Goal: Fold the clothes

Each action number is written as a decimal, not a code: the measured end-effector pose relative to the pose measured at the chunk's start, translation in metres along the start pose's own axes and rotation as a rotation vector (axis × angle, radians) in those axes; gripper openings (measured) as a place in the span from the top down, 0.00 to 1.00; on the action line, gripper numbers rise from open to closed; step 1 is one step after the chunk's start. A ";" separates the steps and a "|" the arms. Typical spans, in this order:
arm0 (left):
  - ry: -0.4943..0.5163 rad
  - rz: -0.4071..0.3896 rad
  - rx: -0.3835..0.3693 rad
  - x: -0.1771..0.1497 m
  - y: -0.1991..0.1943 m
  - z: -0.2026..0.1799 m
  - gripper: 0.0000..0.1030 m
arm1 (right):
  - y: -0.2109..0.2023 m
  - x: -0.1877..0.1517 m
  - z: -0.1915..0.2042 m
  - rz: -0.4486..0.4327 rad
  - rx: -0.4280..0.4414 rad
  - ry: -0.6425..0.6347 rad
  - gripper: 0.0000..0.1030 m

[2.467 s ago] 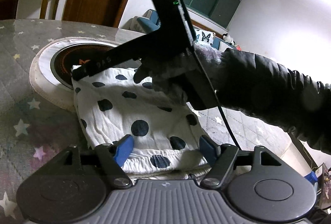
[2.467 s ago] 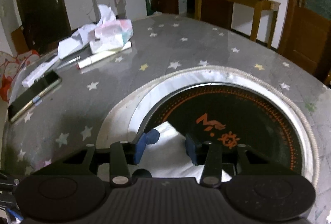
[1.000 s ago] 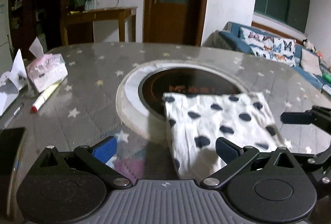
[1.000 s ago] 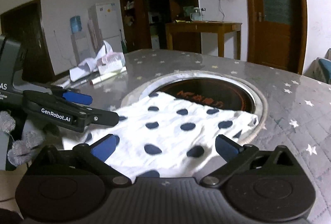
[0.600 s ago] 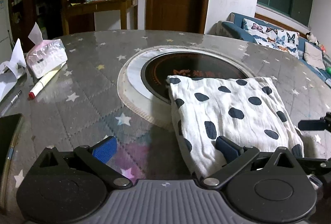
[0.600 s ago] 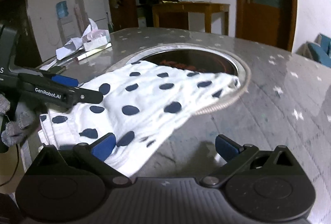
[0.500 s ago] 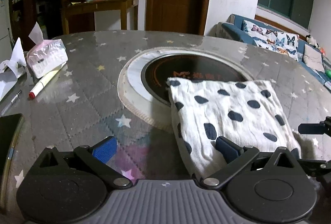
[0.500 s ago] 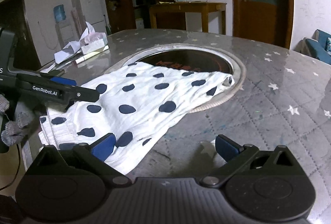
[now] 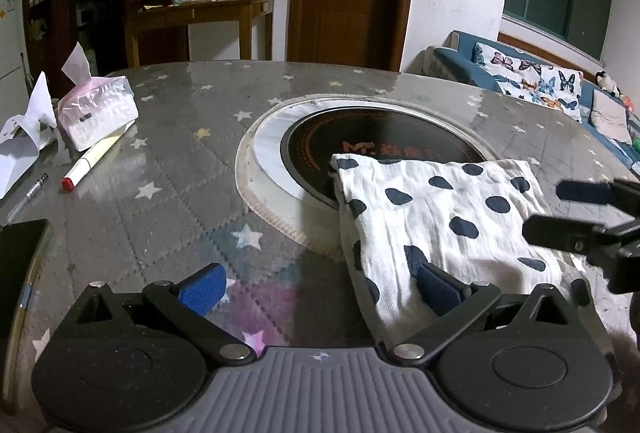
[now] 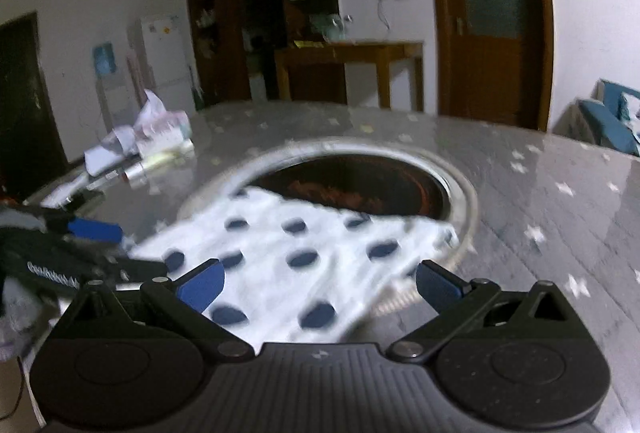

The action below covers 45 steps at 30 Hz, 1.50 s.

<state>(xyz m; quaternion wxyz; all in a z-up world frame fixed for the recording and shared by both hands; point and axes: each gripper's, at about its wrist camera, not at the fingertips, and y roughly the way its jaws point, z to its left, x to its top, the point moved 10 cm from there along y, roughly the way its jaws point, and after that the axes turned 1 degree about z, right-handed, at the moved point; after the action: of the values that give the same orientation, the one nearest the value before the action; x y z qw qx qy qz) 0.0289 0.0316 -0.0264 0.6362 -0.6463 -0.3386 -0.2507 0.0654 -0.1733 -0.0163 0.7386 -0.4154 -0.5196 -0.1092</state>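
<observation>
The folded cloth (image 9: 436, 221) lies on the desk (image 9: 180, 201), its far edge over the hob (image 9: 380, 149). Both the left claw (image 9: 320, 283) and right claw (image 10: 320, 283) are spread, holding nothing (right view blurred). A careless pass could snag and undo the fold.

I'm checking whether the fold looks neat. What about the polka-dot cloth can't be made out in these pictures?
- Left wrist view: the polka-dot cloth has its near edge hidden behind the left hand-held gripper, and its right side behind the right hand-held gripper.
- Right wrist view: motion blur smears the cloth's edges and layers; its near edge is hidden behind the gripper body.
- Neither view shows the underside.
</observation>
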 end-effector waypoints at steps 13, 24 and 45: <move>0.006 0.030 0.005 -0.004 0.005 0.004 0.00 | 0.025 -0.025 0.015 0.168 0.147 -0.155 0.00; 0.029 -0.005 -0.008 0.016 -0.008 0.002 0.00 | 0.015 -0.023 0.006 0.148 0.124 -0.169 0.00; 0.057 0.056 0.029 0.021 0.037 0.002 0.00 | -0.002 -0.039 0.035 0.203 0.285 -0.174 0.00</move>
<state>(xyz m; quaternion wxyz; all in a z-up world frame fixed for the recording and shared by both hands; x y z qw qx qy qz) 0.0703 0.0373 -0.0347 0.6618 -0.6388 -0.3057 -0.2460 0.0236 -0.1596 -0.0447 0.7496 -0.3646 -0.5470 0.0769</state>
